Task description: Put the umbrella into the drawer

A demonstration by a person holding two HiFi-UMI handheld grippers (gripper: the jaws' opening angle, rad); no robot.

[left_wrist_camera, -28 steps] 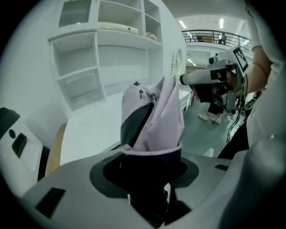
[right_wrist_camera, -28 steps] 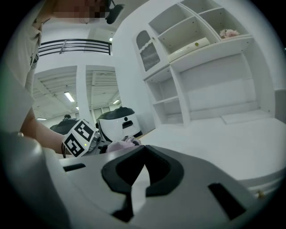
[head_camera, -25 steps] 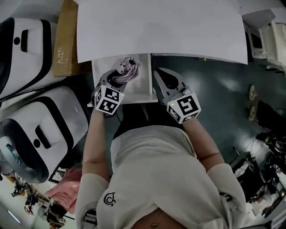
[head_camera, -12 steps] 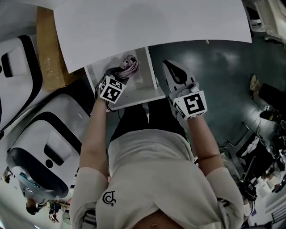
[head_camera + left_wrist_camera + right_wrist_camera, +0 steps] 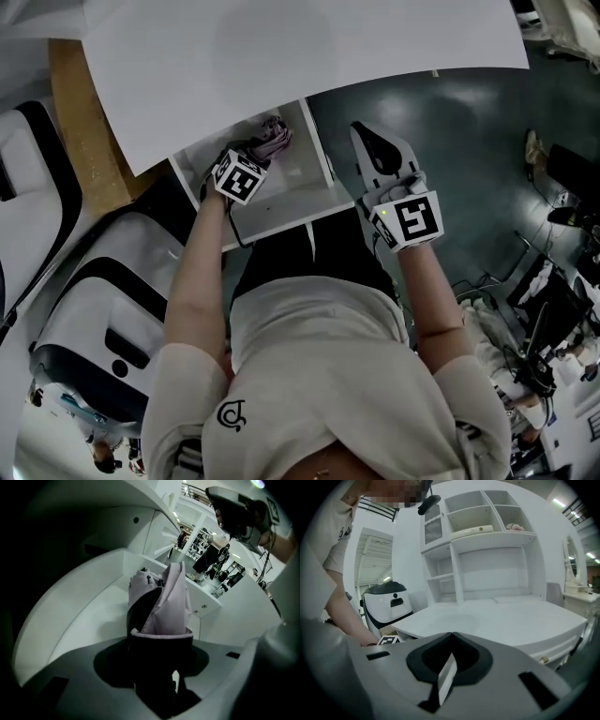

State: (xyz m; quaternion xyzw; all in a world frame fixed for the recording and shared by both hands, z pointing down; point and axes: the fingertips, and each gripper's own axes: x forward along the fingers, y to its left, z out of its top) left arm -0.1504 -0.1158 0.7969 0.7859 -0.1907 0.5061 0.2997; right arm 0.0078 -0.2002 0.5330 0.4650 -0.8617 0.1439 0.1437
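Note:
The folded lilac umbrella (image 5: pixel 272 139) hangs inside the open white drawer (image 5: pixel 281 214) under the desk. My left gripper (image 5: pixel 251 155) points steeply down into the drawer and is shut on the umbrella's dark lower end. In the left gripper view the umbrella (image 5: pixel 168 602) stands up between the jaws of the left gripper (image 5: pixel 160 641), with the drawer's white walls (image 5: pixel 84 606) around it. My right gripper (image 5: pixel 372 136) hovers right of the drawer over the floor. Its jaws meet at the tips of the right gripper (image 5: pixel 450 634) with nothing between them.
The white desk top (image 5: pixel 309 47) overhangs the drawer's back. A brown board (image 5: pixel 80 122) and white-and-black machine bodies (image 5: pixel 103 309) stand at the left. Teal floor (image 5: pixel 469 141) lies to the right. Shelves (image 5: pixel 483 522) rise behind the desk.
My left gripper has sunk into the drawer with the umbrella and tipped further down. The right gripper has dropped a little beside the drawer.

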